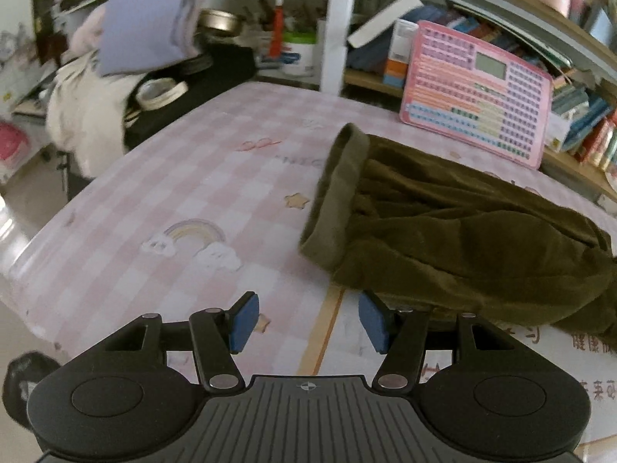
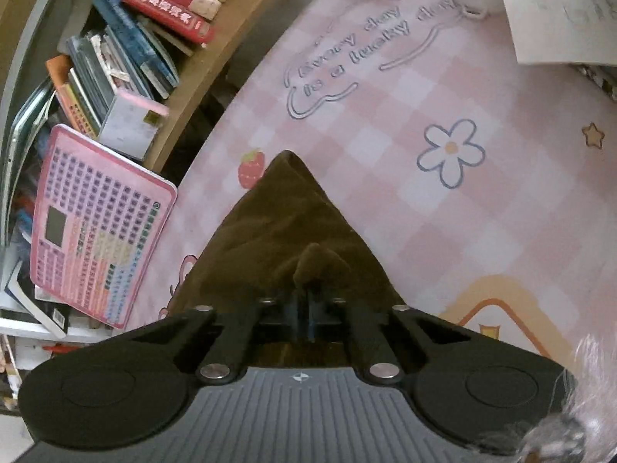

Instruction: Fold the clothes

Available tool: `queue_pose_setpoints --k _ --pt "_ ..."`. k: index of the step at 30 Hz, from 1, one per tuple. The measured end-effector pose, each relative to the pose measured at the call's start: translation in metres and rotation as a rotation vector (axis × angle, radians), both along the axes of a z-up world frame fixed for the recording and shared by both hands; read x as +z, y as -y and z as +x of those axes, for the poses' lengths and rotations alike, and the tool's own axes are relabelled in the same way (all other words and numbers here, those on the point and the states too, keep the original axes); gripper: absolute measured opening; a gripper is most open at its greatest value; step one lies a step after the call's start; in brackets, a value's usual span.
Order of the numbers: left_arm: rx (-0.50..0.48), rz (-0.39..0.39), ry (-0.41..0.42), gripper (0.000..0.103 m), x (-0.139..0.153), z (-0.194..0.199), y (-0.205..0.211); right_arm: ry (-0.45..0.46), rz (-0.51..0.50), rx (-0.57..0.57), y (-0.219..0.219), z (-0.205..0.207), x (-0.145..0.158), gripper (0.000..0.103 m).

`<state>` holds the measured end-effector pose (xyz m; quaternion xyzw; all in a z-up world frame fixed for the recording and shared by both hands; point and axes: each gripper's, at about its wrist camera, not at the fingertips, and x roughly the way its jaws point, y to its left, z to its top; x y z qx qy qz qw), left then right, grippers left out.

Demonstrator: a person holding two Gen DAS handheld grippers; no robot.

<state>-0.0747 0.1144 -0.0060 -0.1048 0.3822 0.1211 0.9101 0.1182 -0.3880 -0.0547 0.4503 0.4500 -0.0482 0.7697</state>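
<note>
An olive-green garment (image 1: 443, 231) lies crumpled on the pink checked table cover (image 1: 185, 177), its ribbed hem at the left. My left gripper (image 1: 308, 322) hovers just in front of its near edge, blue pads (image 1: 243, 322) apart with nothing between them. In the right wrist view the same olive garment (image 2: 270, 223) tapers to a point over the table cover (image 2: 443, 231). My right gripper (image 2: 306, 316) is shut on a pinched-up fold of the cloth right at its fingertips.
A pink keyboard toy (image 1: 478, 92) leans against a bookshelf (image 1: 578, 123) behind the garment; it also shows as the pink toy (image 2: 96, 227) beside books (image 2: 127, 61). Tape rolls (image 1: 160, 92), a lilac cloth (image 1: 146, 23) and white fabric (image 1: 88, 115) crowd the far left. Paper (image 2: 559, 7) lies far right.
</note>
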Motion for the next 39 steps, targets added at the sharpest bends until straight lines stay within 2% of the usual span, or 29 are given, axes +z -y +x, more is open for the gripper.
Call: queue_pose_setpoints --k 1,3,5,9,11,14,15,18,20,21,26,39 --pt "0.01 -0.009 0.002 0.058 0.0 -0.001 -0.002 0.017 -0.006 0.001 0.0 -0.002 0.004 0.003" --pt "0.02 -0.024 0.007 0.058 0.0 -0.001 -0.005 0.114 -0.012 0.023 -0.004 -0.011 0.028 0.003" --pt "0.016 -0.032 0.012 0.058 0.0 0.004 -0.008 0.251 -0.016 0.055 -0.01 -0.022 0.065 0.003" --pt "-0.028 -0.047 0.021 0.058 0.0 0.016 -0.013 0.608 -0.063 0.133 -0.017 -0.077 0.149 0.003" --pt "-0.056 -0.051 0.021 0.058 -0.002 0.021 -0.015 0.676 -0.123 0.125 -0.009 -0.11 0.164 0.003" --pt "-0.103 -0.076 0.019 0.058 -0.006 0.024 -0.019 0.59 -0.235 0.007 0.005 -0.161 0.139 0.003" --pt "-0.118 -0.09 0.013 0.058 -0.009 0.025 -0.021 0.52 -0.276 -0.038 0.01 -0.174 0.122 0.003" --pt "-0.171 -0.12 -0.01 0.058 -0.014 0.028 -0.023 0.204 -0.304 -0.141 0.03 -0.193 0.044 0.003" --pt "-0.21 -0.117 -0.02 0.058 -0.015 0.03 -0.021 0.088 -0.268 -0.197 0.041 -0.206 0.006 0.003" --pt "-0.231 -0.12 -0.026 0.058 -0.016 0.031 -0.02 0.059 -0.268 -0.216 0.043 -0.213 -0.007 0.003" --pt "-0.296 -0.115 -0.066 0.058 -0.023 0.033 -0.011 0.033 -0.324 -0.233 0.039 -0.226 -0.032 0.003" --pt "-0.276 -0.153 -0.053 0.057 -0.031 0.036 -0.006 0.029 -0.371 -0.198 0.03 -0.217 -0.032 0.003"
